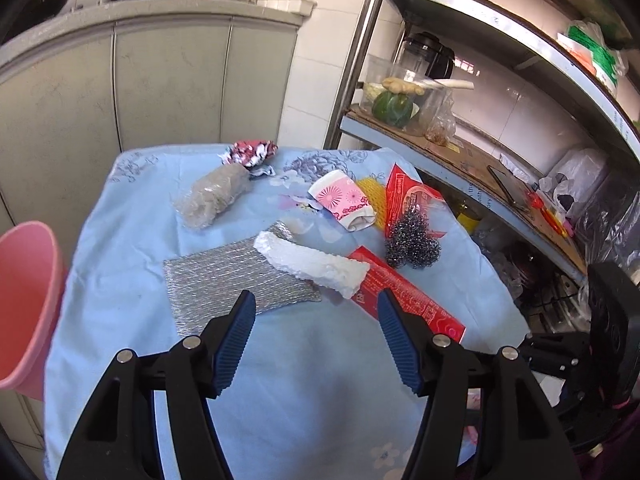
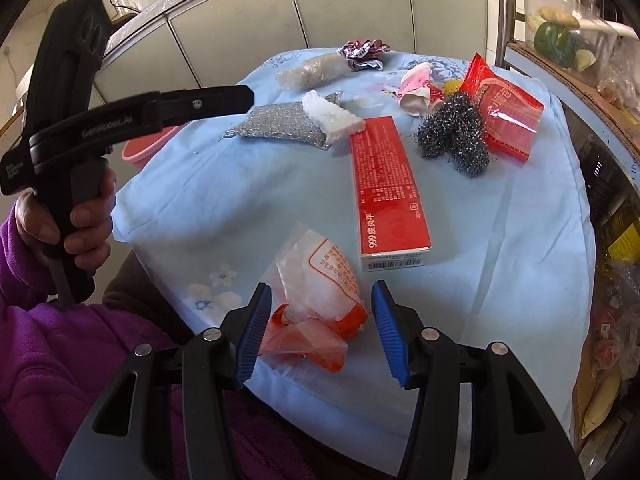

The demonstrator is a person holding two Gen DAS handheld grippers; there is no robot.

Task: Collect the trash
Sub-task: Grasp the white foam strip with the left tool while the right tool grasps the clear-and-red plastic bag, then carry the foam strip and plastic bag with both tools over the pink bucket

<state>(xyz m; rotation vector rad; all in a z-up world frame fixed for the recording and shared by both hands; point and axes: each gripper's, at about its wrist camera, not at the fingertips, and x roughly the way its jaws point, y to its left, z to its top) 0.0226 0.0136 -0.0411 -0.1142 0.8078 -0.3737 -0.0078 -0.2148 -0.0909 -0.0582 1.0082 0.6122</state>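
Blue cloth (image 2: pixel 500 240) – red box (image 2: pixel 388 188) lengthwise away from right hand-held gripper (image 2: pixel 318 334), spread apart.

The blue tablecloth (image 1: pixel 132 264) is being lit evenly by soft daylight (shadows faint), while straight lines are being bent and edges darkened by fisheye distortion.

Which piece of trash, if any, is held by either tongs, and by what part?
Nothing is held. The left tongs are open above the table; the right tongs are open around the orange-and-white plastic wrapper, not gripping it.
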